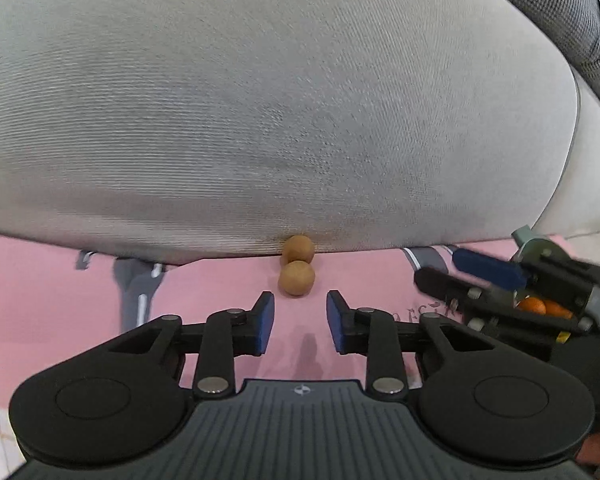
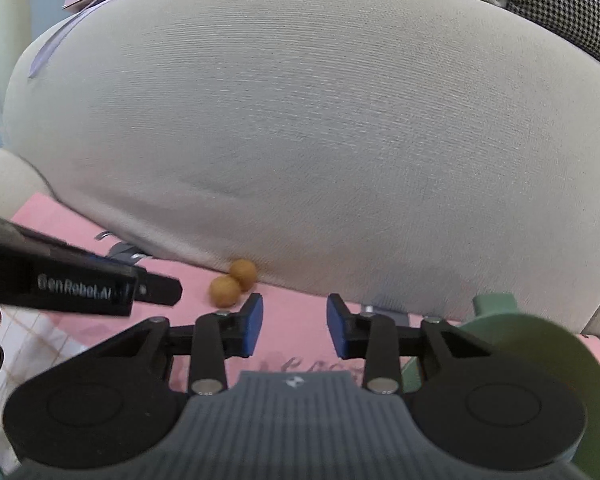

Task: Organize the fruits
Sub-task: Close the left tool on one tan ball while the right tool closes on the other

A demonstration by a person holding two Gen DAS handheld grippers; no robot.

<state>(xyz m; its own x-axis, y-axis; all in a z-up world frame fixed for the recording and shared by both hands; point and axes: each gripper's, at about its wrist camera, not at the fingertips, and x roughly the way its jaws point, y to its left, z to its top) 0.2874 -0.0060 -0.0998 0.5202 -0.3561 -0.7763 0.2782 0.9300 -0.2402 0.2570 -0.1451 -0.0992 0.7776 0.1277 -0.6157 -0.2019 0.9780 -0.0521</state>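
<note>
Two small round brown fruits lie touching on a pink cloth against the foot of a big grey cushion. The near fruit sits just beyond my open, empty left gripper; the far fruit touches the cushion. In the right wrist view the same fruits lie ahead and left of my open, empty right gripper. A green plate sits low at the right, and orange fruit shows behind the right gripper in the left wrist view.
The grey cushion fills the space ahead in both views. A checked black-and-white cushion lies at the top right. The left gripper's black body crosses the left side of the right wrist view. A tiled surface shows at lower left.
</note>
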